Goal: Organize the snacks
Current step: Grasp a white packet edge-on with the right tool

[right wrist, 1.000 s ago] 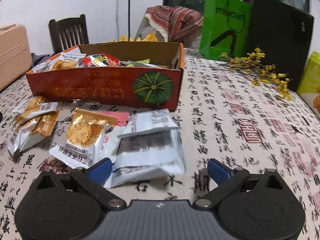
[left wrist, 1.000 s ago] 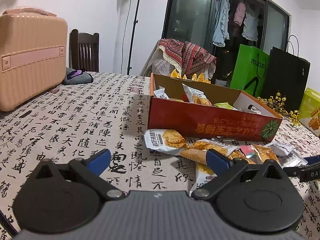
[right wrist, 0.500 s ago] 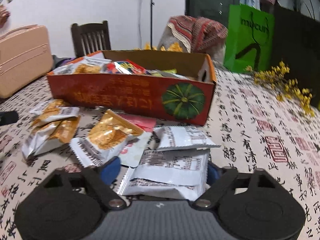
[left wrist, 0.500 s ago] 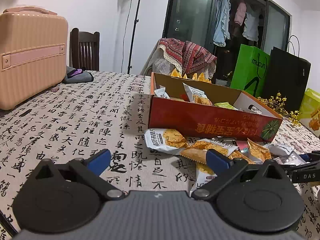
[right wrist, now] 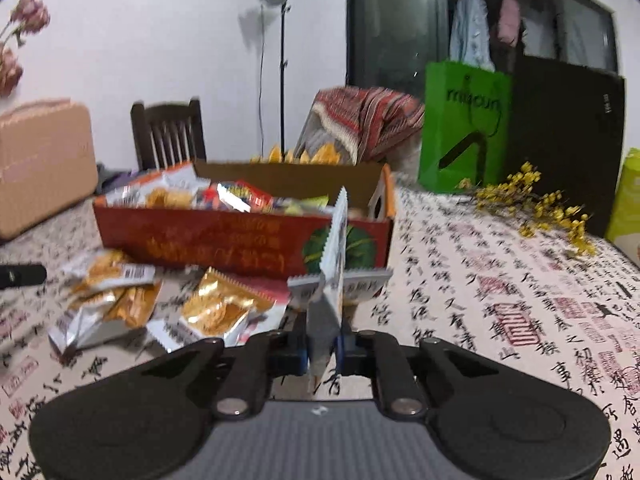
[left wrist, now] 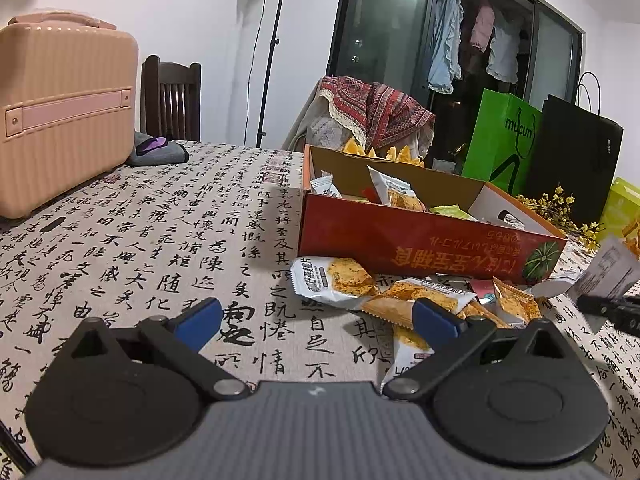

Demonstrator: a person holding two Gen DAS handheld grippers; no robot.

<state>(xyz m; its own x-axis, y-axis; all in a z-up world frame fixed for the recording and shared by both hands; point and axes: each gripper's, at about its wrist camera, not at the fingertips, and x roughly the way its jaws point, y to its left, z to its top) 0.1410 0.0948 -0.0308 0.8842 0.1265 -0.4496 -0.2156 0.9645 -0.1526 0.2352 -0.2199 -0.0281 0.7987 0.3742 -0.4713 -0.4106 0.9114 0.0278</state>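
Observation:
A red cardboard box (left wrist: 420, 240) (right wrist: 224, 240) with snack packets in it stands on the table. Several loose packets (left wrist: 360, 284) (right wrist: 216, 312) lie in front of it. My right gripper (right wrist: 323, 350) is shut on a white snack packet (right wrist: 334, 264), held edge-on above the table in front of the box; that packet also shows at the right edge of the left wrist view (left wrist: 608, 272). My left gripper (left wrist: 316, 320) is open and empty, low over the table left of the loose packets.
A pink suitcase (left wrist: 60, 112) stands at the table's left. A green bag (right wrist: 464, 128), a black bag (right wrist: 568, 140) and yellow flowers (right wrist: 532, 204) are at the back right. A chair (left wrist: 170, 104) and a draped chair (left wrist: 372, 116) stand behind the calligraphy-print table (left wrist: 160, 240).
My right gripper has shut on the white packet and lifted it off the pile, turning it edge-on. The left gripper has stayed in place and open.

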